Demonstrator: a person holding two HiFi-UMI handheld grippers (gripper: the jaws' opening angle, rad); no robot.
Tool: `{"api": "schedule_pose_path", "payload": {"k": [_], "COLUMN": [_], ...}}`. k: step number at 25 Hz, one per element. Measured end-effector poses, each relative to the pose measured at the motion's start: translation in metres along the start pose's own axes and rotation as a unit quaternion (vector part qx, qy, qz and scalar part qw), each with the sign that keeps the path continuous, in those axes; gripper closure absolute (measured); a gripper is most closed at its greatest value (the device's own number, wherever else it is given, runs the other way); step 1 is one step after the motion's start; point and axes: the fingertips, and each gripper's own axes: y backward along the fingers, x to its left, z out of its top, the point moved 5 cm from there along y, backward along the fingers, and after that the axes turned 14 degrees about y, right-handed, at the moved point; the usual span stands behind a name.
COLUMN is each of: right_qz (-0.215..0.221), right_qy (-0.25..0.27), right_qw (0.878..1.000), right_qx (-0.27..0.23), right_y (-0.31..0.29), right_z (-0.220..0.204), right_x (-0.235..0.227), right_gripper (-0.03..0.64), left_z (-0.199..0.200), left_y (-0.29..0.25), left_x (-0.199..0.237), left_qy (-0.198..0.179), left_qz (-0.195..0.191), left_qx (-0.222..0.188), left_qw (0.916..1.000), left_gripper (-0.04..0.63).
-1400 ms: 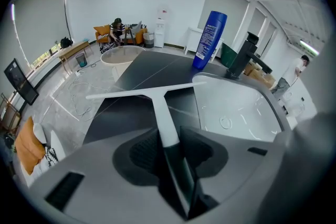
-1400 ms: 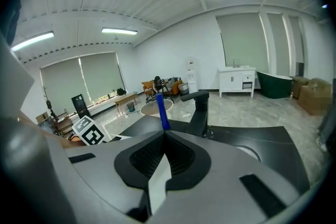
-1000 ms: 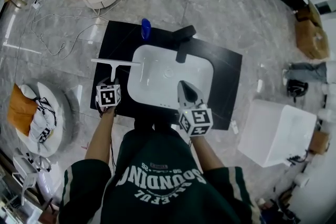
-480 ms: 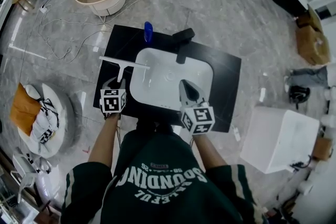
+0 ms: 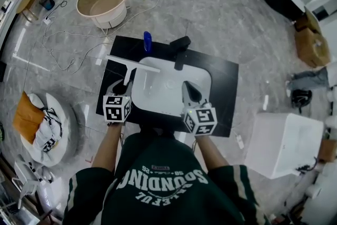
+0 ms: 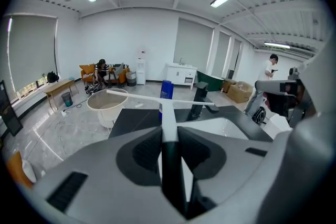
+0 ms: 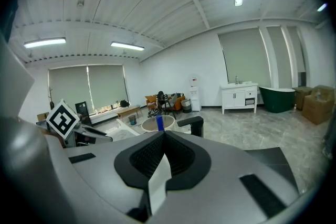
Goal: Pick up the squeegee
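1. The left gripper (image 6: 169,131) is clamped on the slim handle of the squeegee (image 6: 167,113), blade crossways out front, up over the sink's left edge.
2. The right gripper (image 7: 164,136) has its jaws pressed together, empty, hovering above the sink (image 5: 158,97).
3. It looks light and stiff. The handle's the right place to hold, though that long blade could twist it.
4. Watch the faucet (image 5: 180,52) and blue bottle (image 5: 147,41) just beyond the blade!

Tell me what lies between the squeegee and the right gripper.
The white sink: in the head view its basin fills the gap between the squeegee, held in the left gripper, and the right gripper.
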Motion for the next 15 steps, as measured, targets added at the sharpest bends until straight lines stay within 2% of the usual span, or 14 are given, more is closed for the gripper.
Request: {"api": "schedule_pose_path", "payload": {"k": [10, 15], "right_qz": [-0.034, -0.054], "right_qy": [-0.003, -0.007], "right_qw": [0.999, 0.998], "right_qx": [-0.02, -0.023], "right_y": [0.011, 0.019], "right_z": [0.009, 0.008], "right_x": [-0.023, -0.033], "right_gripper": [0.615, 0.615], "left_z": [0.049, 0.061], "left_y": [0.023, 0.026], "left_x": [-0.047, -0.061], "left_qy": [-0.038, -0.044], "left_qz": [-0.045, -0.063], "left_qx": [-0.069, -0.082], "left_qw": [0.9959, 0.9936], "left_gripper": [0.503, 0.503]}}
